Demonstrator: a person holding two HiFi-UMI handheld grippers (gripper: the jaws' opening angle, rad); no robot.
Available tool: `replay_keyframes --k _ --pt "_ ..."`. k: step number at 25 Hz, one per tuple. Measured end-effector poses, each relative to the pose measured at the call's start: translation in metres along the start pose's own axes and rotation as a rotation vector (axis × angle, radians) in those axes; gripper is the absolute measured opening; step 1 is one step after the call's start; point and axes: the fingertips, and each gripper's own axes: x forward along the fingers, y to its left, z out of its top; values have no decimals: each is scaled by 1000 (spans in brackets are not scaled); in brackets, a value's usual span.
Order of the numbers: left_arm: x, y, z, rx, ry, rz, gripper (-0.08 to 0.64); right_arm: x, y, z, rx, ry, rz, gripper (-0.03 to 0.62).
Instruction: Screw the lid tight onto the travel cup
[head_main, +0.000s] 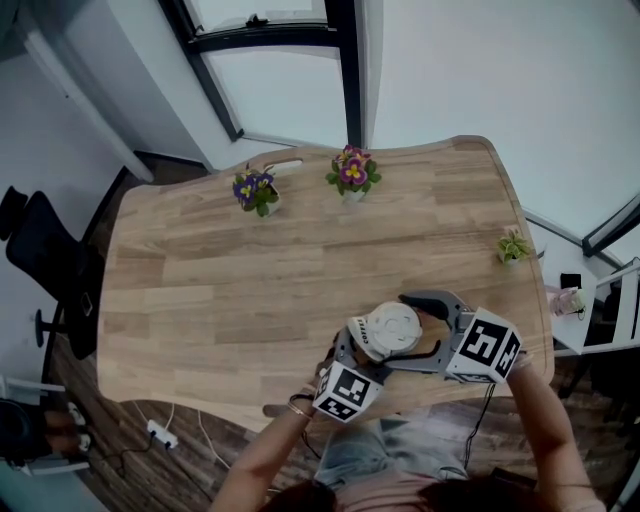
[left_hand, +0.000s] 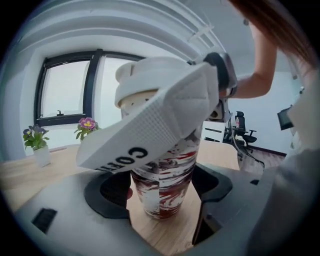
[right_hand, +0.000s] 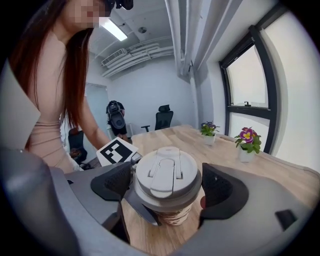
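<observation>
The travel cup stands upright on the wooden table near its front edge; its body is clear with red and white swirls. A white lid with a flip tab sits on top, shown also in the head view as the lid. A white band with black lettering slants across the cup's upper part. My left gripper straddles the cup's lower body, open, with gaps on both sides. My right gripper straddles the lid from the other side, also open, pads just clear of the rim.
Three small flower pots stand on the table: purple, pink, and a green one at the right edge. A black office chair is left of the table. The cup is close to the table's front edge.
</observation>
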Motion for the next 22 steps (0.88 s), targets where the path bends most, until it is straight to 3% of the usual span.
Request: replay_keyframes --k 6,12,18,22 --pt "1 2 3 11 -13 8 350 0 -3 0 -26 -22 -34 400" --pt "1 6 3 -28 -38 97 353 -2 -7 3 -4 -132 -208 400" --pt "0 12 4 -69 -39 197 353 1 -12 1 16 -130 -392 400" --pt "3 7 4 -29 -20 97 354 -1 -11 1 45 -138 -339 400"
